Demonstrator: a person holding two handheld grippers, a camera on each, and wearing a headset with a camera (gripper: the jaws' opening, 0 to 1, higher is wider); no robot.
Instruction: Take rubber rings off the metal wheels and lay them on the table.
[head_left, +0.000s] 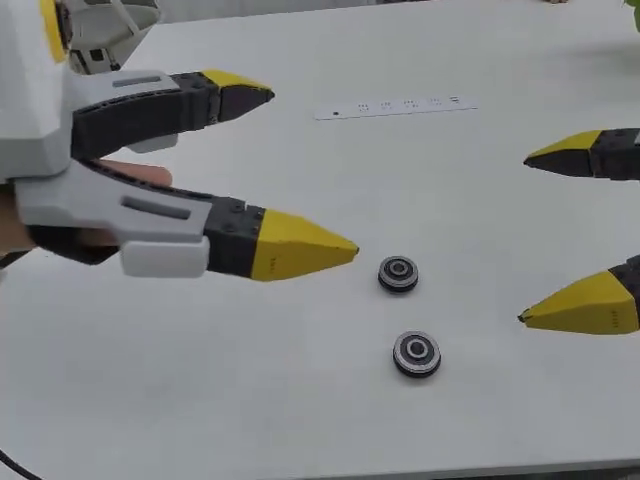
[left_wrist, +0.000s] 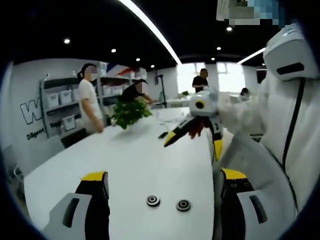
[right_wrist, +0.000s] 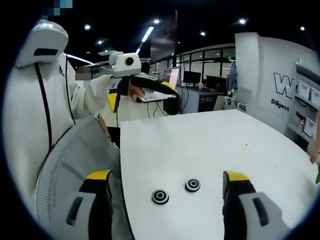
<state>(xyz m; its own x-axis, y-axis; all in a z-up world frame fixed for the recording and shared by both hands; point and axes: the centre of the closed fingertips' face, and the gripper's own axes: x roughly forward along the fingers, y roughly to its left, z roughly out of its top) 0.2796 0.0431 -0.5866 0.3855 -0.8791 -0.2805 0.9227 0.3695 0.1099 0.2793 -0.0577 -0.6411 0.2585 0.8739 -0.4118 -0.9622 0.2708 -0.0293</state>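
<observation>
Two small metal wheels lie flat on the white table (head_left: 300, 400), each with a black rubber ring around it. One wheel (head_left: 398, 274) is farther from me, the other wheel (head_left: 416, 354) nearer. My left gripper (head_left: 312, 172) hovers open to their left, its lower tip close to the far wheel. My right gripper (head_left: 523, 240) is open to their right. In the left gripper view both wheels (left_wrist: 153, 201) (left_wrist: 183, 205) lie between the spread jaws of the left gripper (left_wrist: 164, 175). The right gripper view has the wheels (right_wrist: 160, 196) (right_wrist: 192, 185) between the jaws of the right gripper (right_wrist: 166, 175).
A thin printed strip (head_left: 395, 106) lies on the table beyond the wheels. A potted plant (left_wrist: 130, 112) stands at the table's far end, with people (left_wrist: 90, 100) beside it. A mesh chair back (right_wrist: 75, 165) is by the near table edge.
</observation>
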